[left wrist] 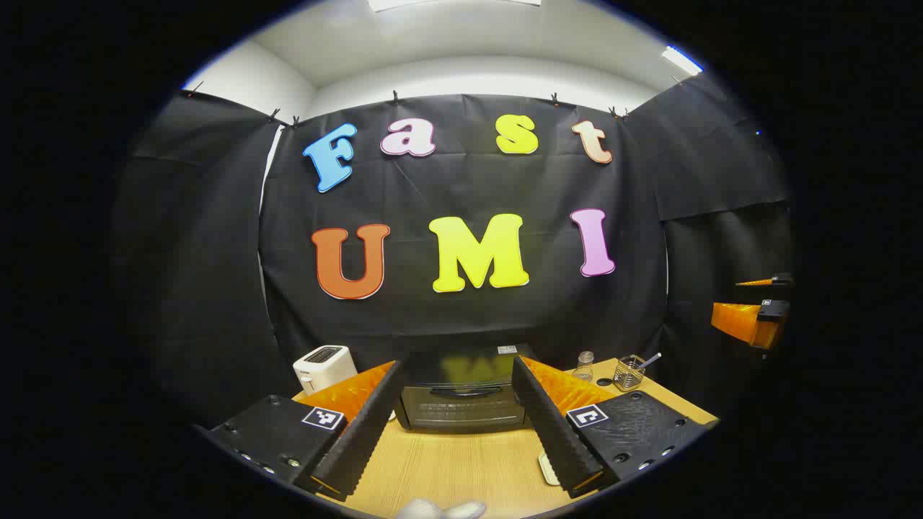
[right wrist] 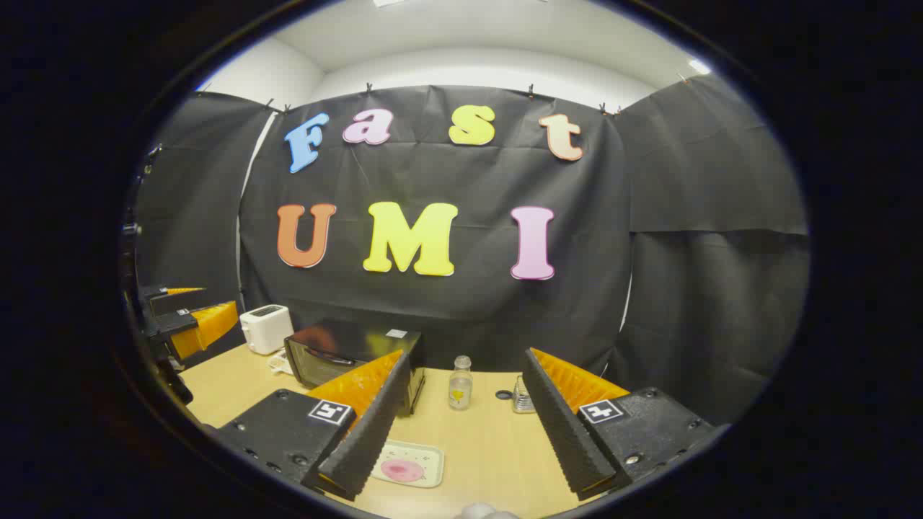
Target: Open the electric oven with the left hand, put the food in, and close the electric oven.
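In the left gripper view, the left gripper (left wrist: 454, 422) hangs wide apart and holds nothing, framing the black electric oven (left wrist: 463, 398), door closed, at the back of the wooden table (left wrist: 447, 468). A white toaster (left wrist: 324, 366) stands to its left.

In the right gripper view, the right gripper (right wrist: 469, 425) is also spread wide and holds nothing above the table. The food (right wrist: 402, 470) lies on a small tray (right wrist: 425, 454) near its left finger, the oven (right wrist: 339, 360) beyond, a glass bottle (right wrist: 460, 383) beside it.

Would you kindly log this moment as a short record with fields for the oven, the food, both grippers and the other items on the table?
oven: black electric oven, door closed, at the table's back
food: pink item on a small tray, on the table in front of the oven
left gripper: open, facing the oven, holding nothing
right gripper: open, above the table, holding nothing
other items: white toaster, glass bottle, wire basket
table: light wood
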A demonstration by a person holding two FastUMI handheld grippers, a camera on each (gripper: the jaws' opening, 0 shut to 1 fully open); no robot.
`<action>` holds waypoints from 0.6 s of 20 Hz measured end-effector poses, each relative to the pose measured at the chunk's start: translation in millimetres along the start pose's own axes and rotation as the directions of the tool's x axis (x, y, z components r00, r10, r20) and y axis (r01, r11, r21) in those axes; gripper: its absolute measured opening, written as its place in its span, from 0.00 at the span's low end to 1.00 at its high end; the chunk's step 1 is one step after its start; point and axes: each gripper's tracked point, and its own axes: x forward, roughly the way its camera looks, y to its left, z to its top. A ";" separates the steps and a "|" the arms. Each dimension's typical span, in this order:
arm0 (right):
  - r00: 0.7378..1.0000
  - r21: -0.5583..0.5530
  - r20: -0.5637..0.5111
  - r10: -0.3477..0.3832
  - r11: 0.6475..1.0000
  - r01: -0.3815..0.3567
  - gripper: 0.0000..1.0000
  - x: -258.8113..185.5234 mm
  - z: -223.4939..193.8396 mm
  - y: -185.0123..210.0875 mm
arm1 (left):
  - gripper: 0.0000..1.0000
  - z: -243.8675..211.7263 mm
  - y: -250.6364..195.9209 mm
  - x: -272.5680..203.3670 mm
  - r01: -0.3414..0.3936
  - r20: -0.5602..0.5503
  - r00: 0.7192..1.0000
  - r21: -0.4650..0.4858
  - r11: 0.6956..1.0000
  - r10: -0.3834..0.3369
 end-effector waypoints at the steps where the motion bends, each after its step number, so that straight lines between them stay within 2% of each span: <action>1: 1.000 0.002 -0.001 0.000 1.000 0.000 0.96 2.2 -0.4 -0.1 | 1.00 0.0 2.2 2.9 -0.003 0.002 1.000 0.000 1.000 0.003; 2: 1.000 0.002 -0.002 0.000 1.000 0.000 0.96 4.6 0.5 0.7 | 0.96 0.5 2.8 4.9 -0.003 0.003 1.000 -0.001 1.000 0.003; 3: 1.000 0.002 -0.004 0.000 1.000 0.000 0.96 7.8 -0.4 1.0 | 1.00 -0.1 2.7 6.5 -0.004 0.005 1.000 0.000 1.000 0.004; 5: 1.000 0.001 -0.007 0.002 1.000 -0.002 0.96 11.1 -1.5 3.7 | 1.00 -1.6 3.5 10.2 0.000 0.002 1.000 0.000 1.000 0.000; 6: 1.000 -0.001 -0.007 0.002 1.000 -0.002 0.96 12.0 -1.2 4.8 | 0.96 -2.0 2.8 11.7 0.002 0.000 1.000 0.000 1.000 -0.002; 7: 1.000 -0.002 -0.007 0.002 1.000 -0.002 0.96 12.0 -1.1 5.4 | 1.00 -3.1 3.3 13.9 0.003 -0.002 1.000 0.000 1.000 -0.003; 11: 1.000 -0.007 -0.005 -0.003 1.000 0.003 0.96 15.4 -2.0 5.8 | 1.00 -3.5 2.7 22.8 0.008 -0.001 1.000 0.000 1.000 -0.008; 12: 1.000 -0.003 -0.006 -0.007 1.000 0.007 0.96 16.0 -3.1 4.2 | 0.96 -2.9 2.9 25.1 0.010 0.003 1.000 0.000 1.000 -0.010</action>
